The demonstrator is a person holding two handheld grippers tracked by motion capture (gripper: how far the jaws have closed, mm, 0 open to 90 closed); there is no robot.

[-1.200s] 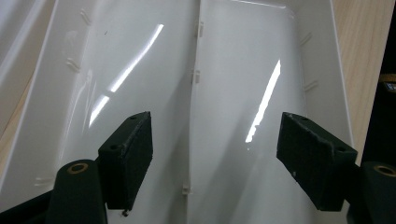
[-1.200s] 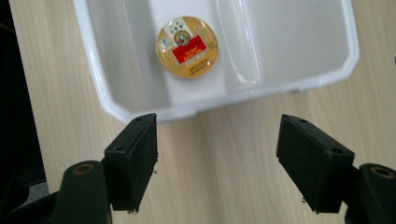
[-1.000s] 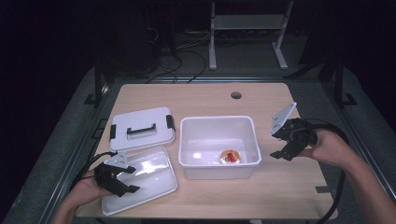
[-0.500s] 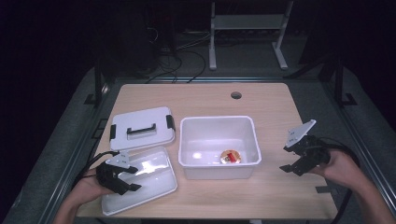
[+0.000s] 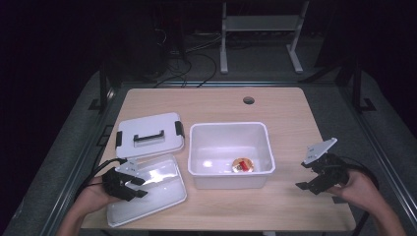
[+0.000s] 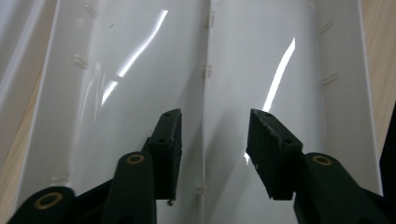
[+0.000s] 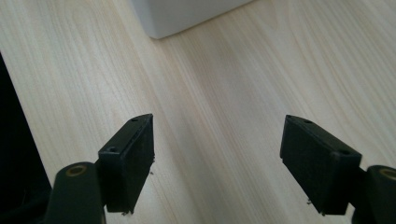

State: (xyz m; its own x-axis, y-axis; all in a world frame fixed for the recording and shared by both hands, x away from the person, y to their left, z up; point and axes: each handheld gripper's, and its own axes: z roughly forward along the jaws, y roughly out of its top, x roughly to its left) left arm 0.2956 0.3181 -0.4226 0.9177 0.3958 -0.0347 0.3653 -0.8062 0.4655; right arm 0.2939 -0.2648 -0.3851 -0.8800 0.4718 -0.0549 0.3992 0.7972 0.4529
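Left gripper hovering low over the clear shallow tray at the near-left corner of the wooden table, jaws parted and just now closing, nothing pinched between them. In the left gripper view, pads astride the raised centre rib of the tray, not pressing on it. Tray glossy, see-through plastic, rectangular with rounded corners; long axis running from near left toward far right, near-left corner at the table edge, far edge just beside the white lid. Lid flat and matte, with a dark handle on top and dark end clips, lying at a slight tilt. White bin mid-table, deep, straight-walled, open-topped, holding a small round red-and-tan item against its near wall. Right gripper near the right table edge, low over bare wood, jaws released and just now widening, empty; in the right gripper view, pale grained wood between the pads and a corner of the bin beyond. Open tabletop across the far half, apart from a small round hole, and between bin and right gripper; little room at the near-left corner.
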